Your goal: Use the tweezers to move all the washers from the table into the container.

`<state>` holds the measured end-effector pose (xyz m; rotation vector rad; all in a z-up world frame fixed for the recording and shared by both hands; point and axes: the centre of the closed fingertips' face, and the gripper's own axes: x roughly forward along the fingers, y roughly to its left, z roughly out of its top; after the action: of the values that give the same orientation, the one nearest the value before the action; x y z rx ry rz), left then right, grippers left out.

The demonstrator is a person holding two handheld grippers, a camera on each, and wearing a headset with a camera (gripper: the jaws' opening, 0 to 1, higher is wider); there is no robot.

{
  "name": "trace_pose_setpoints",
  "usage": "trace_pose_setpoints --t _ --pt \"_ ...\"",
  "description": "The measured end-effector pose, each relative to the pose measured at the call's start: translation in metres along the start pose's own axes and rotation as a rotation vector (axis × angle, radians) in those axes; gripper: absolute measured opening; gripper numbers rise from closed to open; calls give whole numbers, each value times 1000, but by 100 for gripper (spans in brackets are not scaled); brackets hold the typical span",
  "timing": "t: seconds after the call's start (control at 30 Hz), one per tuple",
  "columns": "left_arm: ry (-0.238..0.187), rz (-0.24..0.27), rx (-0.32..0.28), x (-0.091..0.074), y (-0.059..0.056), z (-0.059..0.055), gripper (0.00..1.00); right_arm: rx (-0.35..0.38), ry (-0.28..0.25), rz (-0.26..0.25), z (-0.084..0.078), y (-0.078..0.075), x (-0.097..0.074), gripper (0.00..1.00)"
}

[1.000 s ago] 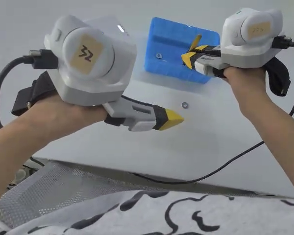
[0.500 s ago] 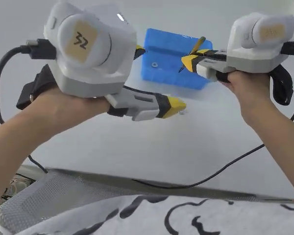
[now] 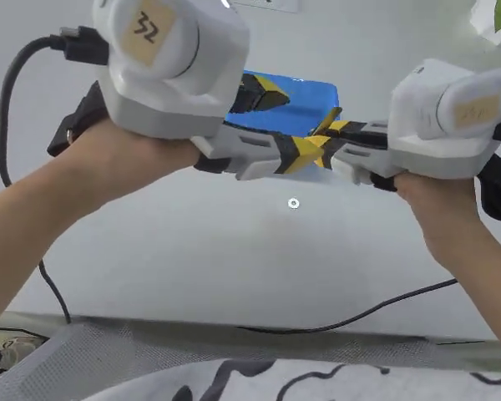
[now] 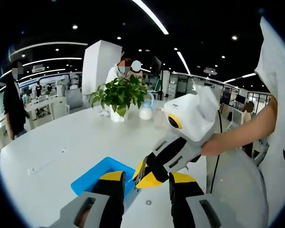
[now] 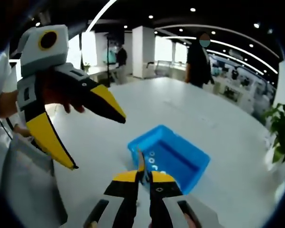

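A bright open-plan office with strip lights, desks and a potted plant (image 4: 119, 95) is seen behind a broad white surface (image 3: 234, 259), on which a blue container (image 5: 183, 161) is set. A few washers (image 5: 154, 161) are seen lying inside the container, while one loose washer (image 3: 293, 203) lies on the surface just in front of the container, on the person's side, so the task is judged unfinished. The right gripper (image 5: 145, 176) is held above the surface near the container's front edge. Its jaws are narrowed to a slit and clamped on the tweezers (image 5: 140, 161), whose thin tips are aimed toward the container. Whether anything is pinched in those tips is too small to be told. The left gripper (image 5: 99, 145) is raised in front of the container as well, with its jaws spread wide and nothing held. In the left gripper view the right gripper's tip is framed between those jaws. This facing pose is judged to be meant for steadying or reseating the tweezers, since a firm, straight hold would be needed before the loose washer in front of the container is approached.
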<state>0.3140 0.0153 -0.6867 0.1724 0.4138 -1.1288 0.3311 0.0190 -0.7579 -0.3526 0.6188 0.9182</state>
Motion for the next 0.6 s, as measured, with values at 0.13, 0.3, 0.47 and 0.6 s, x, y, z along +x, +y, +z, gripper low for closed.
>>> trace_pose_setpoints --t 0.13,0.3,0.47,0.6 --pt "17 -50 35 8 -4 0 25 -9 16 17 -5 3 1 4" --pt "39 -81 86 11 -9 -2 15 -15 21 35 -6 6 1 4" --pt "53 -122 126 17 -9 -4 3 -22 31 52 -9 9 2 4" --pt "80 -151 158 24 -8 -12 2 -28 44 64 -14 10 4 4"
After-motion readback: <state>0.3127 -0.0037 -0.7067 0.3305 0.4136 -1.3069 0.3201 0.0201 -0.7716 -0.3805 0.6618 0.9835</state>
